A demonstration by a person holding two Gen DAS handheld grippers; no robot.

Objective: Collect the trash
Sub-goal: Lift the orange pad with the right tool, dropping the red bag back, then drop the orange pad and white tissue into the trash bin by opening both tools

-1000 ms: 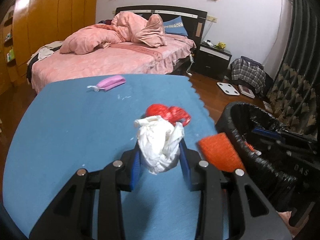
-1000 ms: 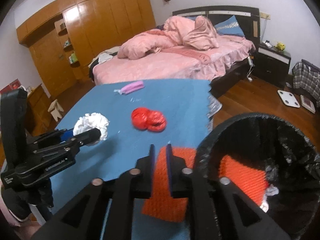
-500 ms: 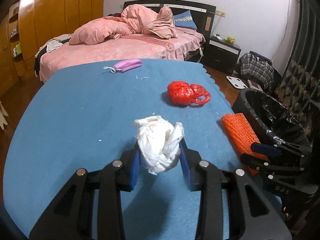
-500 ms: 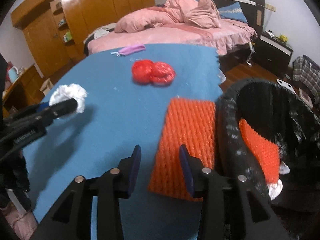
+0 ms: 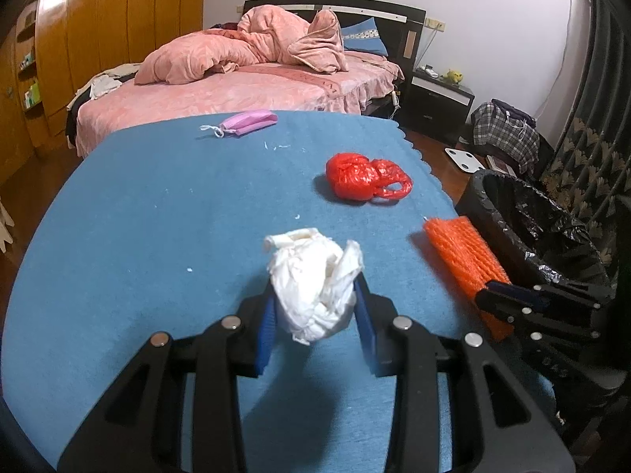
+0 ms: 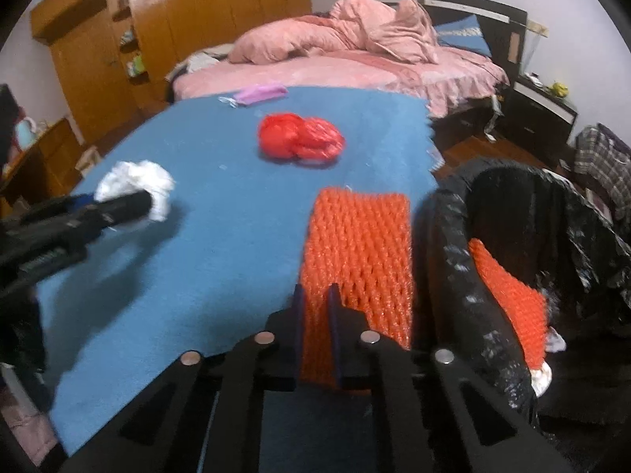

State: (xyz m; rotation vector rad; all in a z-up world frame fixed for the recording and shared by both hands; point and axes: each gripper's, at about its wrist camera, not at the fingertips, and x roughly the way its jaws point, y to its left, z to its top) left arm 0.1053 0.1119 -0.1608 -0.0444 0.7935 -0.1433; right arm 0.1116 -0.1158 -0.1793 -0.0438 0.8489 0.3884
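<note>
Blue cloth point(image 5: 157, 236) is spread over the table, on which a red plastic bag point(image 5: 364, 181) and a pink face mask point(image 5: 248, 123) are laid. A crumpled white wad point(image 5: 315, 287) is clamped between the pads of the left gripper point(image 5: 315, 315), above the cloth. Orange foam netting point(image 6: 355, 236) at the table edge, just beside the black-lined bin point(image 6: 453, 236), is pinched at its near end by the right gripper point(image 6: 317, 307), jaws drawn together on it; a second orange net point(image 6: 508, 295) is seen inside the bin.

From my station the counter point(image 5: 157, 205) wore a matt, napped blue cloth, and the white wad point(image 5: 313, 276) looked like crinkled thin plastic. The orange netting point(image 6: 355, 236) was a coarse foam mesh, the red bag point(image 5: 364, 177) glossy film. The bin liner point(image 5: 524, 213) shone black and wrinkled; my fingers point(image 6: 297, 327) were matt black plastic.
</note>
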